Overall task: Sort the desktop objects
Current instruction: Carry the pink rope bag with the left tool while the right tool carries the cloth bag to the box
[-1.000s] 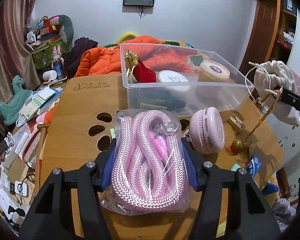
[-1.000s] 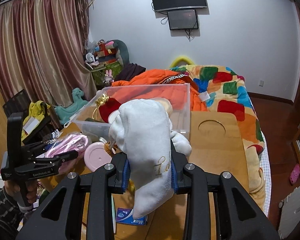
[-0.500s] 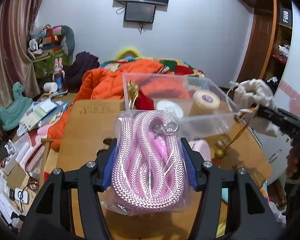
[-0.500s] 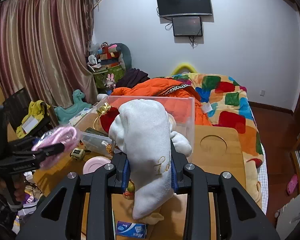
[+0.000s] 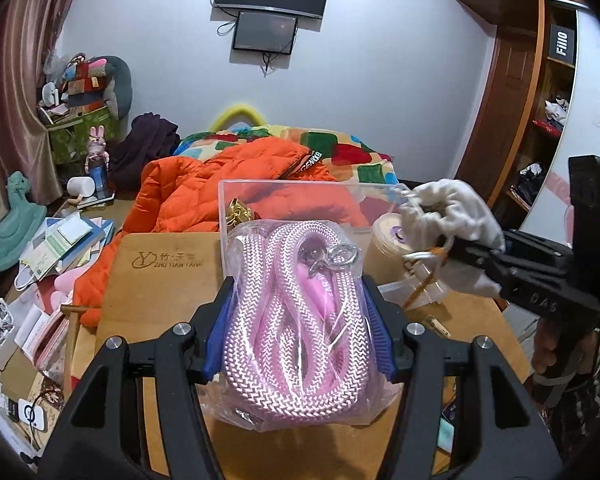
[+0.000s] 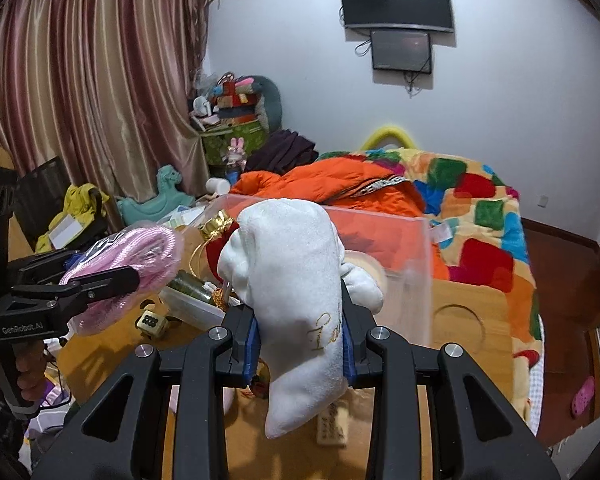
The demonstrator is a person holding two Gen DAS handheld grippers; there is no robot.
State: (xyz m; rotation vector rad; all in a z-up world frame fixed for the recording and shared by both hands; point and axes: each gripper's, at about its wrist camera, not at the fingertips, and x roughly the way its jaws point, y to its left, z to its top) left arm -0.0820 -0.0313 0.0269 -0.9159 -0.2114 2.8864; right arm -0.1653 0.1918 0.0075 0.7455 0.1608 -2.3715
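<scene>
My left gripper is shut on a clear bag of pink rope, held above the wooden table. It also shows in the right wrist view. My right gripper is shut on a white drawstring pouch, which hangs at the near right edge of a clear plastic bin. The pouch also shows in the left wrist view. The bin holds a red and gold pouch and a beige round case.
A cream die and a small label lie on the table. An orange jacket and a patchwork quilt lie behind the bin. Papers and books are piled at the left.
Both grippers have risen with their loads. The bagged rope came up off the table toward the bin. The white pouch moved in over the bin's near right edge.
</scene>
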